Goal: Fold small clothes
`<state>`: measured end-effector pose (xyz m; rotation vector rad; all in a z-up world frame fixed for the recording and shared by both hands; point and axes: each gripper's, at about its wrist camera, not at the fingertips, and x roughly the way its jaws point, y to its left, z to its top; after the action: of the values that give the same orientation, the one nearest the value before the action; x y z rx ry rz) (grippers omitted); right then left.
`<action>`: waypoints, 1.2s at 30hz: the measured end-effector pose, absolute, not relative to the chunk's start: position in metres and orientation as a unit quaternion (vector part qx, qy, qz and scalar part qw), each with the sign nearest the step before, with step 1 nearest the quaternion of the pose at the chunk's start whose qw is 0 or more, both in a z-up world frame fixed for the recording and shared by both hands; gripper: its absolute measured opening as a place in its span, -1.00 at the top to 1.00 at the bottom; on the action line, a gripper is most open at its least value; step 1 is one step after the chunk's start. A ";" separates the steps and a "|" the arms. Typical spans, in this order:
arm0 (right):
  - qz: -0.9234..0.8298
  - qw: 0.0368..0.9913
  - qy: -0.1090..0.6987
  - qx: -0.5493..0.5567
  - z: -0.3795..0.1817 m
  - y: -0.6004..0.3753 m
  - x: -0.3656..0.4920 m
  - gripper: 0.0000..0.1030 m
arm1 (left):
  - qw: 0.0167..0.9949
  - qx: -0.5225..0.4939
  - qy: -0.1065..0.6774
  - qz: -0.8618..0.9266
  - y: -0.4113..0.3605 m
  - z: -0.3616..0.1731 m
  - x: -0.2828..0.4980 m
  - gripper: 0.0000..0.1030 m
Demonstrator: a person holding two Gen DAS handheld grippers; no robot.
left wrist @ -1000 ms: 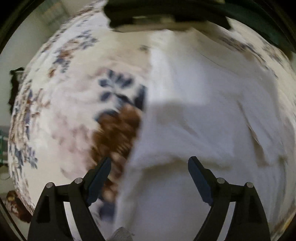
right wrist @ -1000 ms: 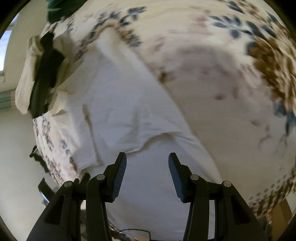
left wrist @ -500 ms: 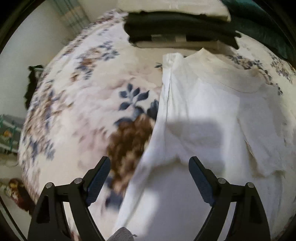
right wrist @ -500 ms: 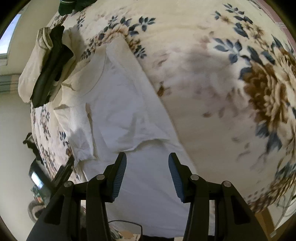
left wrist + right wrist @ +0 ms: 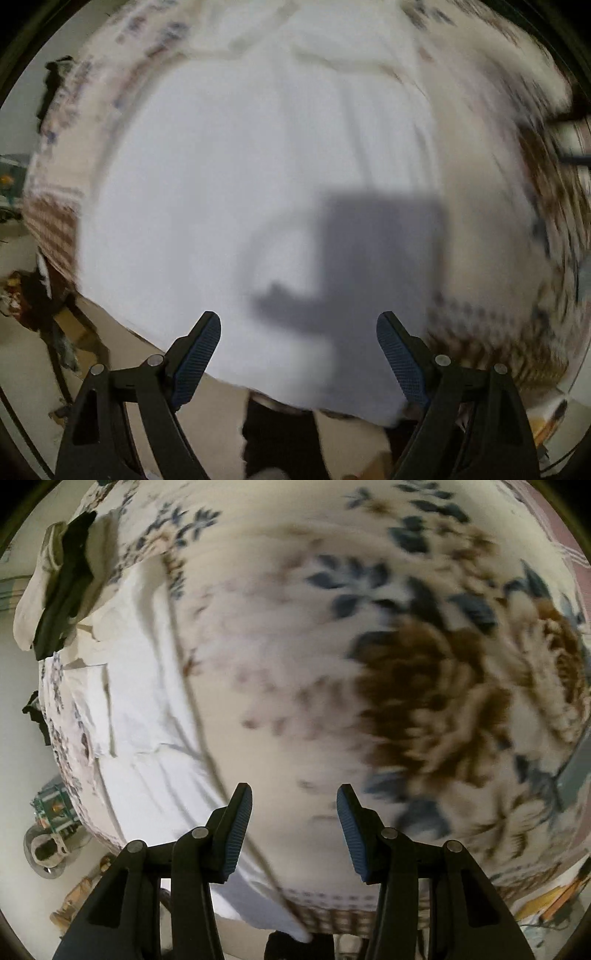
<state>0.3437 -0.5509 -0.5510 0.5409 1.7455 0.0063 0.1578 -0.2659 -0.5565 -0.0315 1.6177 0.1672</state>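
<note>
A white T-shirt (image 5: 229,177) lies spread flat on a floral bedspread (image 5: 369,646), its hem hanging at the near edge of the bed. In the right wrist view the T-shirt (image 5: 147,709) lies to the left, with its sleeve folded in. My left gripper (image 5: 298,334) is open and empty, above the shirt's lower part near the hem. My right gripper (image 5: 294,805) is open and empty, over bare bedspread just right of the shirt's side edge. The left wrist view is blurred by motion.
A stack of folded clothes, cream and black (image 5: 59,579), lies at the far end of the bed beyond the shirt. The bed's near edge (image 5: 332,915) is close below both grippers. Clutter stands on the floor (image 5: 51,834) to the left.
Both grippers have pulled back toward the bed's near edge. The left one has swung over the shirt's lower part. The right one has moved right, off the shirt and over the bedspread.
</note>
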 end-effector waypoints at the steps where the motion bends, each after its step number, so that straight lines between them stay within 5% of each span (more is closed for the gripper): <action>1: -0.001 0.610 0.758 0.230 -0.552 -0.561 0.341 0.03 | 0.680 -0.020 0.730 0.066 -0.278 -0.566 0.151 -0.68; 5: -0.014 0.604 0.763 0.230 -0.563 -0.586 0.340 0.03 | 0.653 -0.023 0.755 0.042 -0.319 -0.623 0.133 -0.66; 6: -0.014 0.601 0.764 0.232 -0.566 -0.590 0.342 0.03 | 0.658 -0.008 0.752 0.042 -0.325 -0.634 0.131 -0.36; 8: -0.008 0.599 0.765 0.236 -0.570 -0.592 0.349 0.03 | 0.684 0.005 0.728 0.045 -0.322 -0.633 0.128 0.58; 10: 0.009 0.602 0.763 0.236 -0.571 -0.586 0.363 0.03 | 0.700 -0.016 0.713 0.042 -0.312 -0.619 0.125 0.93; 18: 0.129 0.619 0.735 0.245 -0.580 -0.515 0.473 0.03 | 0.754 -0.061 0.652 0.048 -0.244 -0.528 0.115 0.97; 26: 0.141 0.608 0.727 0.287 -0.621 -0.447 0.566 0.03 | 0.759 -0.111 0.638 0.068 -0.198 -0.504 0.110 0.97; 27: 0.140 0.604 0.728 0.291 -0.626 -0.439 0.571 0.07 | 0.758 -0.116 0.638 0.068 -0.191 -0.503 0.108 0.97; 30: 0.119 0.627 0.722 0.266 -0.620 -0.419 0.577 0.90 | 0.756 -0.129 0.638 0.063 -0.175 -0.500 0.107 0.97; 36: 0.106 0.678 0.684 0.246 -0.550 -0.388 0.585 0.93 | 0.761 -0.187 0.620 0.047 -0.120 -0.482 0.105 0.97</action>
<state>0.5851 -0.3876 -0.5505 0.5528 1.5364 0.2388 0.1046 -0.1196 -0.4819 -0.4074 1.3495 0.1020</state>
